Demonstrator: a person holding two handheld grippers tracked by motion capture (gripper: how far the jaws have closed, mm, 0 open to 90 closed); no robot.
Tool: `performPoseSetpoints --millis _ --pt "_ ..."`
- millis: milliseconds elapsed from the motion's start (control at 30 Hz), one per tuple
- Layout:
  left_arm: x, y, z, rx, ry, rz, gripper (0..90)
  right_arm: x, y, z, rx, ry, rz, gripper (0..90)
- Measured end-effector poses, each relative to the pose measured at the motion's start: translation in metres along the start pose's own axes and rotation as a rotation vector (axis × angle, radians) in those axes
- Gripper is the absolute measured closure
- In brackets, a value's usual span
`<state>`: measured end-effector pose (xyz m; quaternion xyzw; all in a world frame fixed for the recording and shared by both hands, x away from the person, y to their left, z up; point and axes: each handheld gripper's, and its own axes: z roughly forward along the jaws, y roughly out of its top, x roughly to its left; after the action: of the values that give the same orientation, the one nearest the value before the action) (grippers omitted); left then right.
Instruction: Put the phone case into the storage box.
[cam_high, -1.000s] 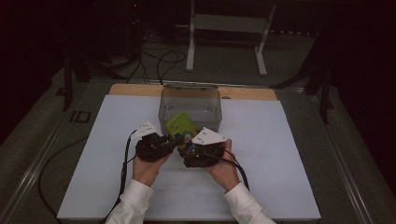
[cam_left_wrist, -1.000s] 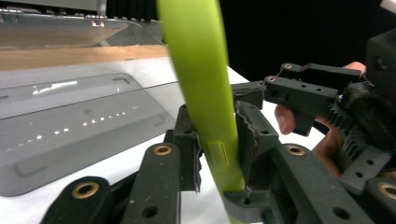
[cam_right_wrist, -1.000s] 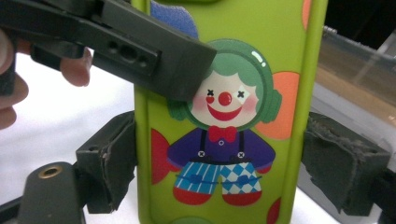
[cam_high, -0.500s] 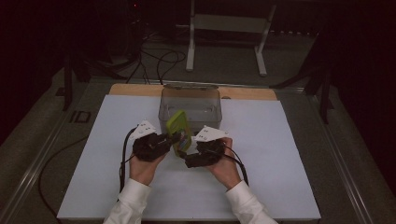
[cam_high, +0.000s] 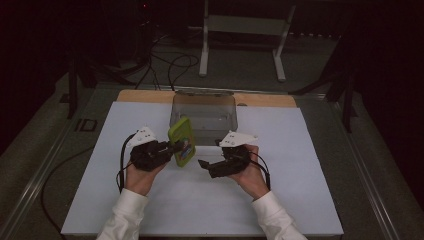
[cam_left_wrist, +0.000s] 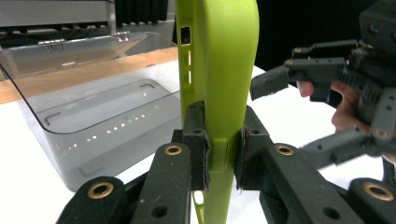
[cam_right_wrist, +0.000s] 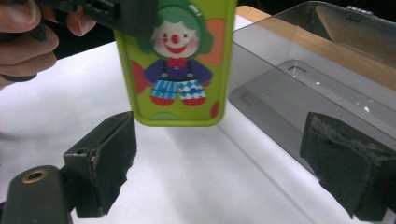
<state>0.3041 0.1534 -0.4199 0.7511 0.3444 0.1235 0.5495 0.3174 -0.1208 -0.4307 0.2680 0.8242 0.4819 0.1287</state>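
My left tongs hold a green case up off the table; my right tongs are open wide.

My left hand is on the left; its left tongs are squeezed tight on the thin edge of the green case; the case stands up tall above the white table, just in front of the clear box; the side facing my right tongs has a clown picture; my right tongs are just beside the case and do not touch it; their jaws are far apart and hold nothing; my right hand is on the right.
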Motion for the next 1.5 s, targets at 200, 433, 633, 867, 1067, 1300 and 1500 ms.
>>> performPoseSetpoints --millis 200,433,633,867,1067,1300,1500 --pt "0.004 0.0 -0.005 0.011 -0.019 0.019 78.1 -0.01 0.0 -0.007 -0.022 0.036 0.04 10.8" --pt "0.007 -0.001 -0.008 0.014 -0.044 0.027 78.0 -0.014 0.0 -0.008 -0.031 0.057 0.065 10.0" --pt "0.008 -0.001 -0.011 0.025 -0.059 0.049 78.1 -0.014 0.0 -0.008 -0.033 0.067 0.053 9.8" --pt "0.008 -0.001 -0.013 0.037 -0.093 0.073 78.1 -0.012 0.001 -0.006 -0.023 0.084 0.046 9.7" --pt "0.005 -0.001 -0.014 0.049 -0.121 0.083 78.1 -0.01 0.001 -0.005 -0.022 0.092 0.049 9.6" --pt "0.002 -0.001 -0.016 0.049 -0.164 0.097 78.1 -0.01 0.002 -0.006 -0.038 0.104 0.052 9.7" --pt "-0.002 0.0 -0.016 0.053 -0.182 0.105 78.1 -0.009 0.002 -0.005 -0.029 0.1 0.039 9.8"
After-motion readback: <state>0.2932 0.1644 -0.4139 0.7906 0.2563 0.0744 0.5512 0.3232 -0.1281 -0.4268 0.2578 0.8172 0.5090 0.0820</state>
